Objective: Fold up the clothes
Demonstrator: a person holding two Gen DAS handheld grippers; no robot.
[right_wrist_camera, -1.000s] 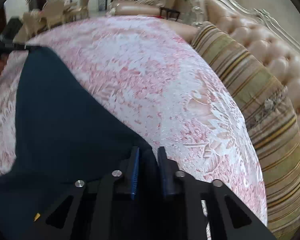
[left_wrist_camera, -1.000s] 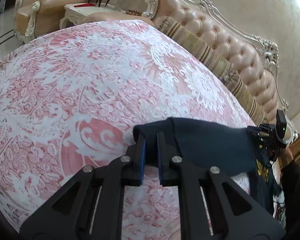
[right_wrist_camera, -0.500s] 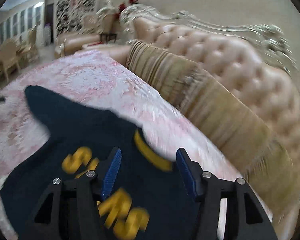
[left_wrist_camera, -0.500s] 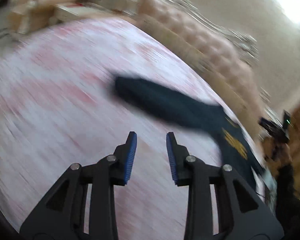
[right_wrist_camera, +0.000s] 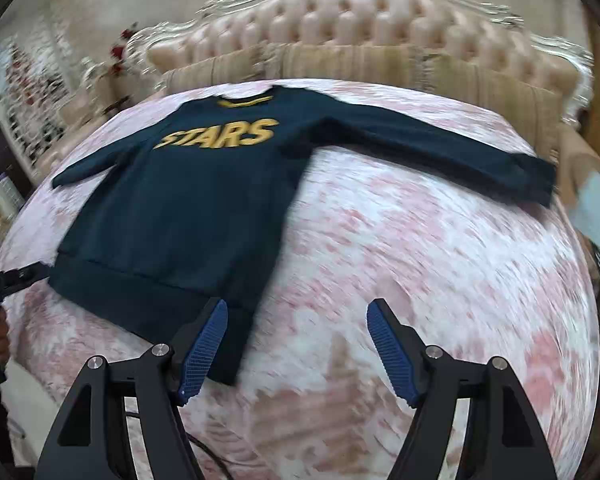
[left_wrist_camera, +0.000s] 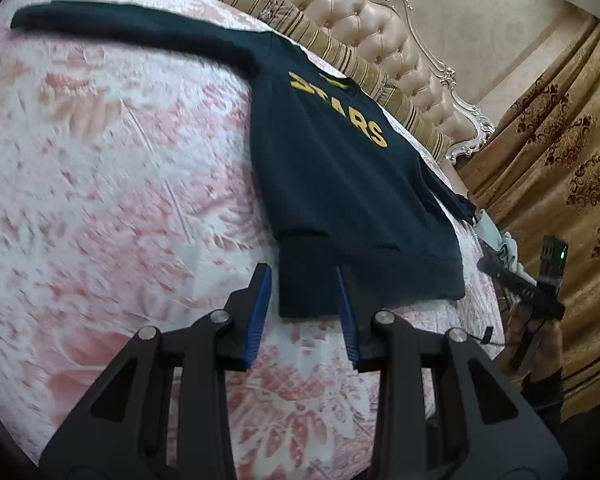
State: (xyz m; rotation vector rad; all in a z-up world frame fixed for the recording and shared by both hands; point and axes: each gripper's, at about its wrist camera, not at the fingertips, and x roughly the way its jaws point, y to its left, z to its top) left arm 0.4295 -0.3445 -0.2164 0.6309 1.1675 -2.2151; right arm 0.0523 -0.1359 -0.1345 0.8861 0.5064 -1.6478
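The navy sweatshirt (right_wrist_camera: 172,208) lies flat, front up, on the pink-patterned bed (right_wrist_camera: 420,264), both sleeves spread outward; spreading appears complete, and no fold is made yet. The left tongs (left_wrist_camera: 302,292) are partly open and the right tongs (right_wrist_camera: 296,320), whose jaws have just been opening, stand wide; both are empty near the hem. Only the right wrist view shows both sleeves and the collar; only the left wrist view shows the gold curtain (left_wrist_camera: 560,152).
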